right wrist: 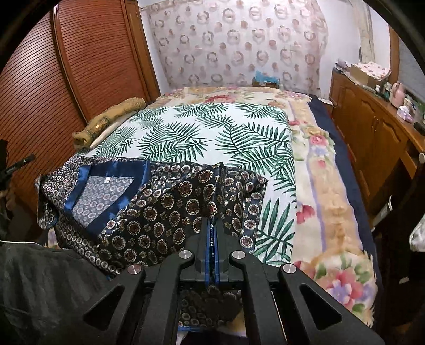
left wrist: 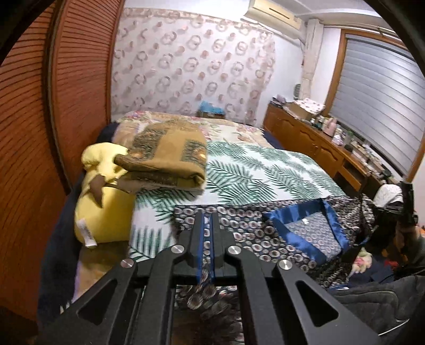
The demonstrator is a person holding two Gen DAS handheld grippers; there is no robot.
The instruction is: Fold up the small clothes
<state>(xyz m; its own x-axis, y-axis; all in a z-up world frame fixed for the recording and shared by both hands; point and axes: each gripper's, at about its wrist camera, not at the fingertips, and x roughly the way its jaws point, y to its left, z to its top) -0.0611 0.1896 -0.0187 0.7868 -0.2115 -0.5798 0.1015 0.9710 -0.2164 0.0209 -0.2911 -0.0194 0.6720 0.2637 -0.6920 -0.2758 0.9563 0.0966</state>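
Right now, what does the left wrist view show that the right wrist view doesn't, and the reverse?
Only the left wrist view: a yellow plush toy beside the folded brown blanket, an air conditioner, window blinds.

Only the right wrist view: the floral bedspread running down the bed's right edge.

Both: the patterned blue-trimmed garment on the palm-leaf sheet, with the left gripper and right gripper each shut on its fabric.

Garment [right wrist: 148,212] edge hidden between fingers [right wrist: 203,238]
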